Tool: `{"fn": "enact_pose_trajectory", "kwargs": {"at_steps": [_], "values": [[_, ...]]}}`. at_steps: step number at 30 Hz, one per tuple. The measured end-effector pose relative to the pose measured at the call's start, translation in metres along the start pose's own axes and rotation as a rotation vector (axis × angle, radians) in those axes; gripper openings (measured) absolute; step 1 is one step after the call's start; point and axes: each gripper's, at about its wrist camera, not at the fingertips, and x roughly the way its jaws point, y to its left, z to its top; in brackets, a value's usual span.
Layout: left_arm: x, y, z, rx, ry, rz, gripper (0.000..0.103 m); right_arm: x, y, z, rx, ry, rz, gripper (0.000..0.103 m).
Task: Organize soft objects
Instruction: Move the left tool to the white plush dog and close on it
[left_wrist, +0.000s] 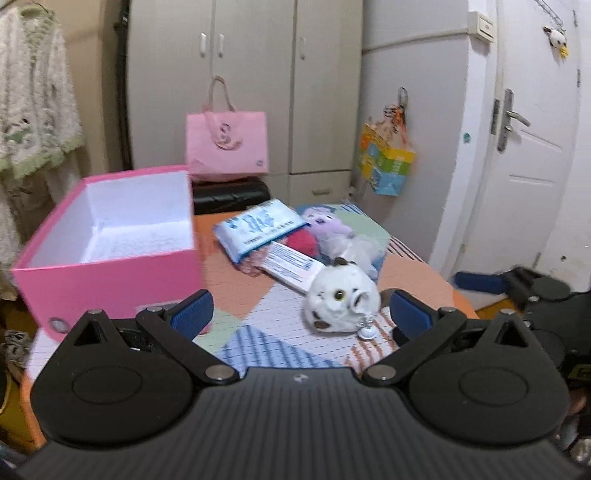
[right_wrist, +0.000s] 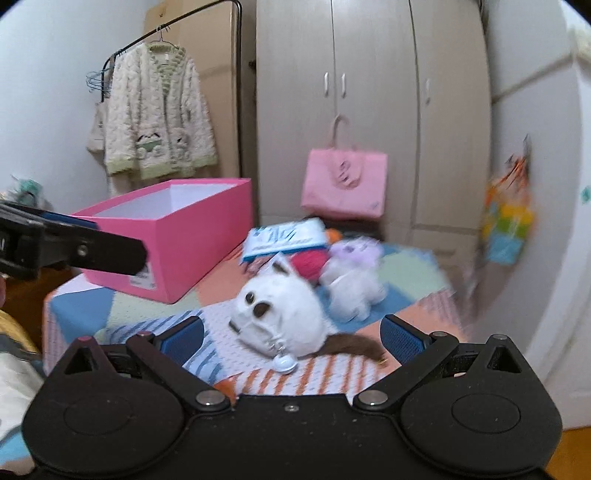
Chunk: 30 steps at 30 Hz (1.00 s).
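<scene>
A white plush cat (left_wrist: 341, 299) (right_wrist: 282, 314) with brown spots and a small bell lies on the patchwork tablecloth (left_wrist: 258, 332). Behind it lie a white and purple plush (left_wrist: 345, 236) (right_wrist: 354, 273), a red soft thing (left_wrist: 303, 240) (right_wrist: 308, 262) and two tissue packs (left_wrist: 258, 227) (right_wrist: 284, 236). An open, empty pink box (left_wrist: 110, 236) (right_wrist: 177, 236) stands at the left. My left gripper (left_wrist: 301, 314) is open, just short of the cat. My right gripper (right_wrist: 291, 334) is open, the cat just beyond its fingers. It also shows at the right edge of the left wrist view (left_wrist: 480, 282).
A pink tote bag (left_wrist: 226, 146) (right_wrist: 345, 184) hangs on the wardrobe behind the table. A black case (left_wrist: 229, 195) sits below it. A colourful bag (left_wrist: 388, 162) hangs right. A fleecy jacket (right_wrist: 159, 118) hangs on a rack at left. A white door (left_wrist: 524, 147) is at right.
</scene>
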Motion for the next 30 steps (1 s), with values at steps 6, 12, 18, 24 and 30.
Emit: {"fn": "enact_pose_trajectory", "kwargs": {"at_steps": [6,12,18,24,30], "values": [[0.026,0.004,-0.003,-0.038,-0.035,-0.079,0.101,0.029,-0.011,-0.008,0.015,0.017,0.101,0.103],[0.068,0.005,-0.005,-0.045,0.024,-0.124,0.100,0.060,-0.015,-0.012,-0.007,0.020,0.140,0.103],[0.116,0.008,-0.013,-0.086,0.121,-0.215,0.100,0.091,-0.016,-0.014,-0.043,0.044,0.120,0.102],[0.135,0.006,-0.016,-0.098,0.109,-0.251,0.079,0.102,-0.019,-0.016,-0.042,0.048,0.159,0.079],[0.140,0.002,-0.018,-0.084,0.103,-0.217,0.069,0.101,-0.015,-0.020,-0.066,0.025,0.127,0.074]]}}
